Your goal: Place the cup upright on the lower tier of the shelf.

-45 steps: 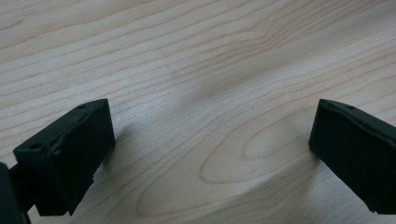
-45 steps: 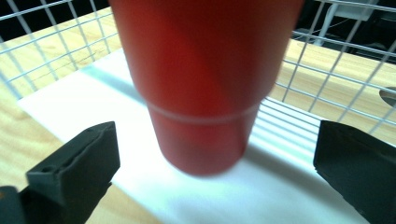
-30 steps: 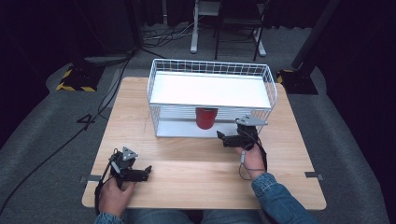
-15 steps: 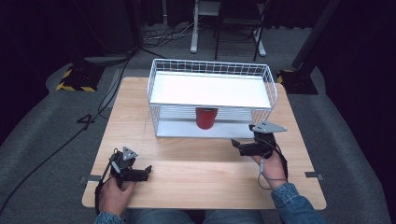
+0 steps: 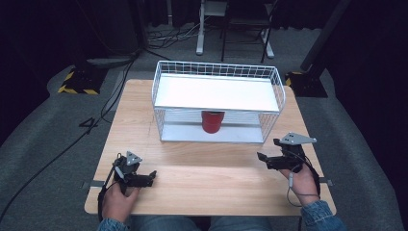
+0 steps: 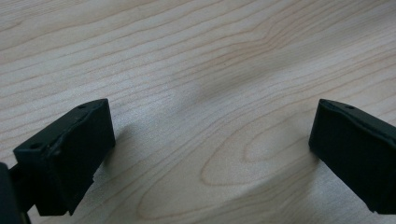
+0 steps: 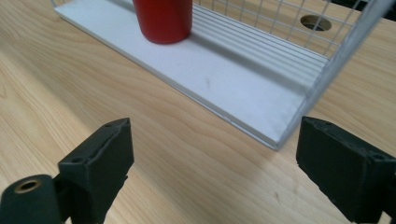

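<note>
While the right gripper (image 5: 263, 158) hovers over the table (image 5: 202, 175), its empty jaws, just closing, stand apart. The cup (image 5: 212, 121) sits upside down on the rack's (image 5: 217, 70) lower shelf, well apart. The left gripper (image 5: 150, 175) gapes wide.

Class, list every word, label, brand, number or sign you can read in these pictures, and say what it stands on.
None: no readable text on the red plastic cup, the white wire shelf rack or the light wooden table.
The yellow-and-black striped floor plate bears warning stripes, no words.
</note>
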Available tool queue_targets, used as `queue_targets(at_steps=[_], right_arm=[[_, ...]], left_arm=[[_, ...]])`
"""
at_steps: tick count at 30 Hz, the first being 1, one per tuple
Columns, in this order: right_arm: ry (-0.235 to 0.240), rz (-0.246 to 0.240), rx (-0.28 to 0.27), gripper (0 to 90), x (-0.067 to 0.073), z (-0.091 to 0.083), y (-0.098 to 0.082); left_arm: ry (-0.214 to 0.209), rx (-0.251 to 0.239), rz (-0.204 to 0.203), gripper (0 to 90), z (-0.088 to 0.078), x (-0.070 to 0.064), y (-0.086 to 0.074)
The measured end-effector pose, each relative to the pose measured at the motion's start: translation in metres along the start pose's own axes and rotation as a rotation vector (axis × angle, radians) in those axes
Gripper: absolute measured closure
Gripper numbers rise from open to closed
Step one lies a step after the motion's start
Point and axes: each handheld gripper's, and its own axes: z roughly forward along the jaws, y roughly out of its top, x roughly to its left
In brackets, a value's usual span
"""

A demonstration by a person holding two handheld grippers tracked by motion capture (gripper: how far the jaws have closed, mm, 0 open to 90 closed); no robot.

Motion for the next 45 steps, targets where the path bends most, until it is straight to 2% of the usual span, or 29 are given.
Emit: queue_targets(at_steps=[9,13,22,27,35,42,45], right_arm=[[-0.002,0.003,0.047,14.9,-0.007,-0.013,-0.024],[-0.009,0.024,0.073,15.0,-0.011,-0.015,-0.039],[-0.016,0.051,0.109,15.1,-0.013,-0.005,-0.062],[-0.018,0.05,0.121,15.1,-0.013,0.002,-0.074],[-0.019,0.015,0.143,15.1,-0.009,0.011,-0.084],[-0.023,0.031,0.114,13.4,-0.01,0.015,-0.085],[-0.028,0.032,0.117,12.3,-0.01,0.015,-0.085]], left_arm=[[-0.001,-0.001,0.0,0.5,0.0,0.0,0.0],[0.0,0.0,0.0,0.5,0.0,0.0,0.0],[0.0,0.0,0.0,0.5,0.0,0.0,0.0],[0.0,0.0,0.0,0.5,0.0,0.0,0.0],[0.0,0.0,0.0,0.5,0.0,0.0,0.0],[0.0,0.0,0.0,0.5,0.0,0.0,0.0],[0.0,0.0,0.002,0.5,0.0,0.0,0.0]])
